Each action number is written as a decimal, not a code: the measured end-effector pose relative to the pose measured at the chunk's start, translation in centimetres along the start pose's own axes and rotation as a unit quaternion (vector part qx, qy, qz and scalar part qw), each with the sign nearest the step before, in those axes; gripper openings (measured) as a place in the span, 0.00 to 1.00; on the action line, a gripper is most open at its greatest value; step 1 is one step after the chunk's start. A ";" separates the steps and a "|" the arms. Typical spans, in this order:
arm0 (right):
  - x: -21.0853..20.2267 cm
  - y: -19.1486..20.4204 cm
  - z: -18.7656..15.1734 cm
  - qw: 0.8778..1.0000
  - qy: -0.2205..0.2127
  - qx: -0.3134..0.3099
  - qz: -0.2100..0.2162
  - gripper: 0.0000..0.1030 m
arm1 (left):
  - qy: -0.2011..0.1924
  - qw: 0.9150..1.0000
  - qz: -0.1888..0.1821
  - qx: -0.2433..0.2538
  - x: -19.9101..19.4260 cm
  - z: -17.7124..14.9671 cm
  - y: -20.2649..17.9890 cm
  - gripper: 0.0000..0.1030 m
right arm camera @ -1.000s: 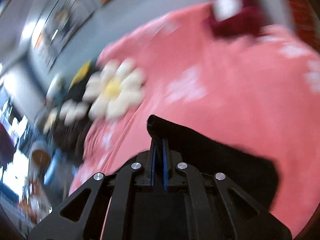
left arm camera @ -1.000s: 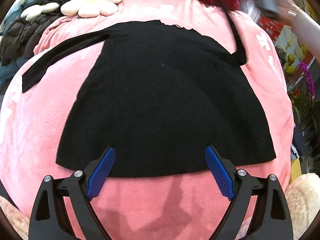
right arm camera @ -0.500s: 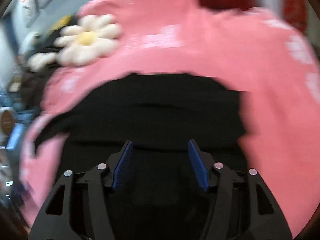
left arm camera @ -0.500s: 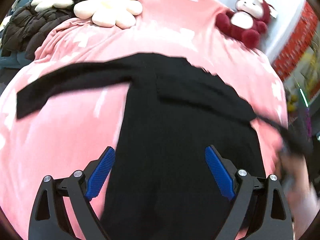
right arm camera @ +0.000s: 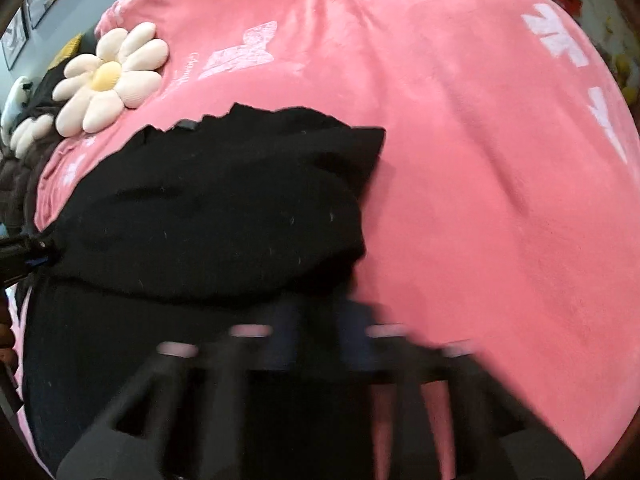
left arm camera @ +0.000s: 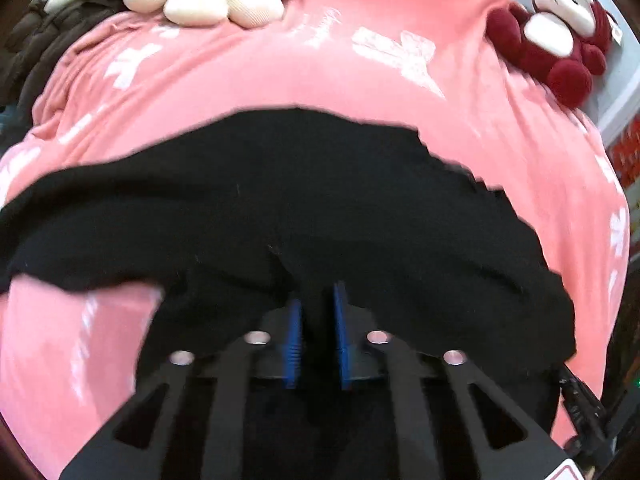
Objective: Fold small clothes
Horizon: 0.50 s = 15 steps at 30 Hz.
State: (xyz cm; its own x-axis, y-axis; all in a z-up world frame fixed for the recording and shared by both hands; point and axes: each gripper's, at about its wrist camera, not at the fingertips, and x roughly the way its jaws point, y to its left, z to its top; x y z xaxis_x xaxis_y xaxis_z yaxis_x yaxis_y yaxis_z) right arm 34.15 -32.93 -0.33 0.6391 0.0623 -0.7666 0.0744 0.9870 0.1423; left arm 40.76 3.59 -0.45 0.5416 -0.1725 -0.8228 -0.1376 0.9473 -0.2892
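Where jaws blur rightward, left gripper (left arm camera: 318,312) pinches black garment (left arm camera: 280,200).

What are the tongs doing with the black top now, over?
Left tongs shut on black top, cloth bunched between pads. Right tongs blurred, shut, in the top's near edge. Top rumpled on pink blanket. Flower cushion off to the side, nothing blocking.

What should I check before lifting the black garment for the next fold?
1. Left gripper pinching the black garment: ok, cloth sits between its blue pads.
2. Right gripper holding cloth: cannot tell, it is blurred, though its jaws read shut.
3. Garment flat: not ok, it is bunched and layered.
4. Pink blanket beside the garment bare: ok.
5. Flower cushion apart from the garment: ok.
6. Red plush toy out of the way: ok.
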 end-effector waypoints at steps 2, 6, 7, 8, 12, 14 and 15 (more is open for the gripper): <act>0.0 -3.2 0.4 0.999 -0.011 0.034 -0.013 0.03 | -0.006 1.000 0.015 -0.009 0.0 0.6 1.0 0.05; 1.2 -9.2 -2.2 0.992 0.027 0.110 -0.063 0.01 | -0.008 0.999 0.035 0.001 0.4 0.2 2.5 0.08; 0.2 -9.3 -2.2 0.992 0.018 0.113 -0.058 0.01 | -0.012 0.999 0.040 0.015 0.1 0.1 2.4 0.09; -0.8 -8.9 -2.1 0.993 0.003 0.106 -0.048 0.02 | -0.015 0.999 0.045 0.025 0.1 0.0 2.1 0.09; -1.6 -3.8 -1.2 1.000 -0.006 0.025 0.001 0.19 | -0.010 1.000 0.013 0.013 -0.4 -0.3 2.1 0.30; -0.2 -1.7 -0.5 1.000 0.000 -0.008 -0.001 0.38 | -0.002 1.000 -0.010 0.005 -0.4 -0.6 1.6 0.55; 1.0 -0.7 -0.2 1.000 0.007 -0.023 -0.009 0.43 | 0.000 1.000 -0.009 0.011 -0.3 -0.7 1.0 0.57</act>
State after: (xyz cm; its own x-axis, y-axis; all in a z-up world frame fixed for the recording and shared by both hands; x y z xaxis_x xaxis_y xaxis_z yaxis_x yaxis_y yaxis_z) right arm 34.53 -33.49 -1.33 0.6265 0.0461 -0.7781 0.0506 0.9937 0.0997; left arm 39.85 4.39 -0.83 0.5446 -0.1893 -0.8170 -0.1100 0.9497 -0.2934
